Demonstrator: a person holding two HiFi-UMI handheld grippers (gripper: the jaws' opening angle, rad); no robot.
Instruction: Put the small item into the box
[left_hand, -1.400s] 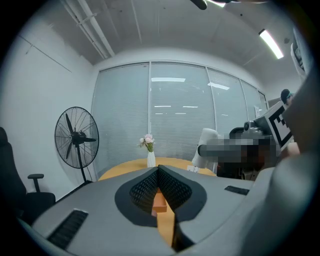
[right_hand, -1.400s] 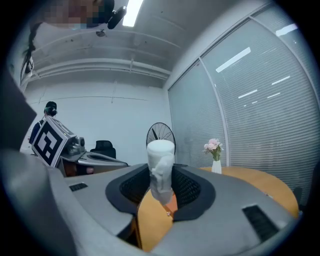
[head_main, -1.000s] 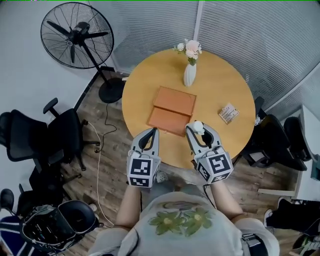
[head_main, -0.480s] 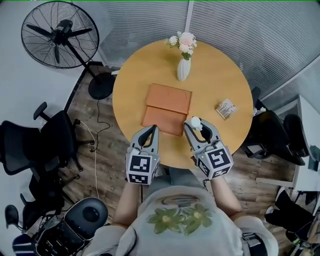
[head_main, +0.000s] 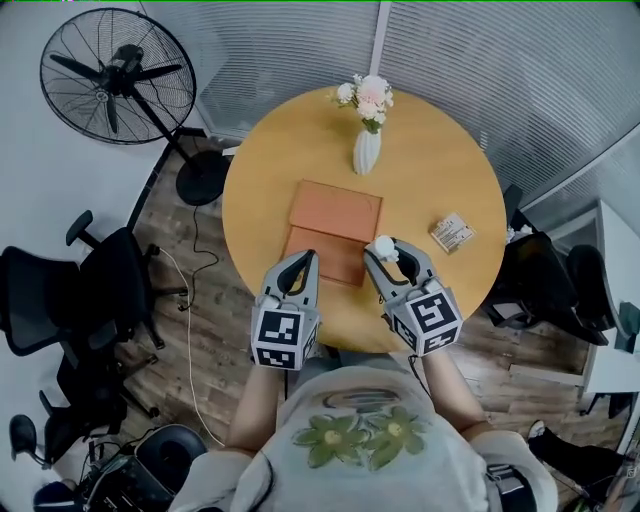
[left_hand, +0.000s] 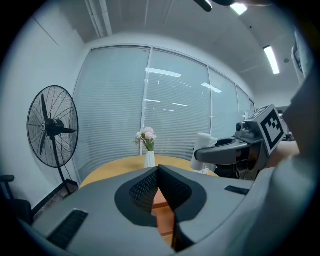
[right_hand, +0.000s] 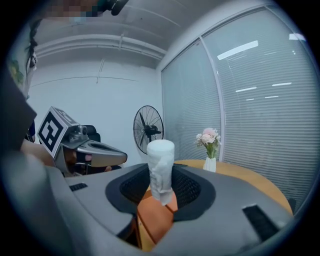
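Note:
A flat orange box (head_main: 335, 230) lies in the middle of the round wooden table (head_main: 420, 190). My right gripper (head_main: 386, 256) is shut on a small white cylindrical item (head_main: 384, 246), held upright just off the box's near right corner. In the right gripper view the white item (right_hand: 161, 170) stands between the jaws of the right gripper (right_hand: 161, 184), above the orange box (right_hand: 155, 220). My left gripper (head_main: 300, 264) hovers at the box's near left edge. In the left gripper view the left gripper (left_hand: 158, 170) has its tips together, with nothing in them.
A white vase of flowers (head_main: 366, 150) stands beyond the box. A small packet (head_main: 452, 233) lies at the table's right. A standing fan (head_main: 115, 75) is at the back left. Black office chairs (head_main: 60, 300) flank the table, one also at the right (head_main: 560, 290).
The head view has shifted. Both grippers have edged slightly forward over the table's near edge, and the white item now sits closer to the box's near right corner.

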